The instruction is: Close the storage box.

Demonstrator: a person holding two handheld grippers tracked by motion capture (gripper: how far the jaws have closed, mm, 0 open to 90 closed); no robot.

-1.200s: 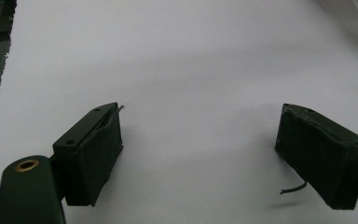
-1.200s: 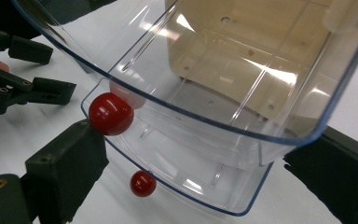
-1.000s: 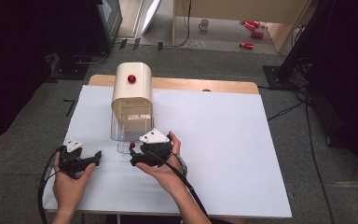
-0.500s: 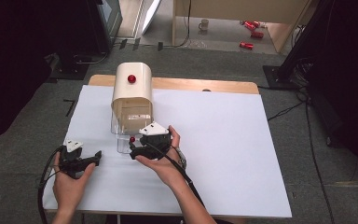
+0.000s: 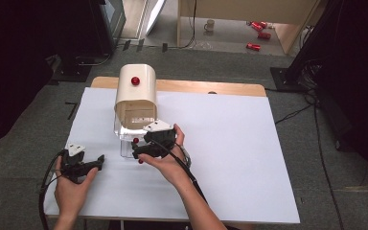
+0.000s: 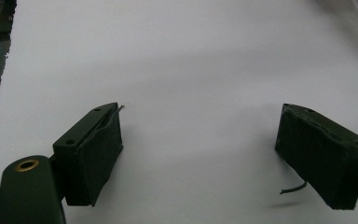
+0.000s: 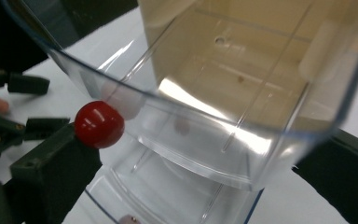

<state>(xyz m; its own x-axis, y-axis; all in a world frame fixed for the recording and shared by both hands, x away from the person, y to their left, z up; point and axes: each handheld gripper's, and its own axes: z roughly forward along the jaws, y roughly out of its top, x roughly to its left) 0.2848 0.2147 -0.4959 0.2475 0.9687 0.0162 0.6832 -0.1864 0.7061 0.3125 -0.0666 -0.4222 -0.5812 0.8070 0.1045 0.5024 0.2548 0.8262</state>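
High view: the right claw is at the front of the clear drawer of the cream box. Its jaws sit wide around the drawer's front and its red knob, not squeezing. The left claw is wide open and holds nothing, over the white surface.

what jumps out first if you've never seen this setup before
The cream-topped clear plastic container stands near the far left of the white table, with a red knob on its curved top. The right gripper is at its clear drawer, jaws spread either side, beside a second red knob. The left gripper is open over bare table.
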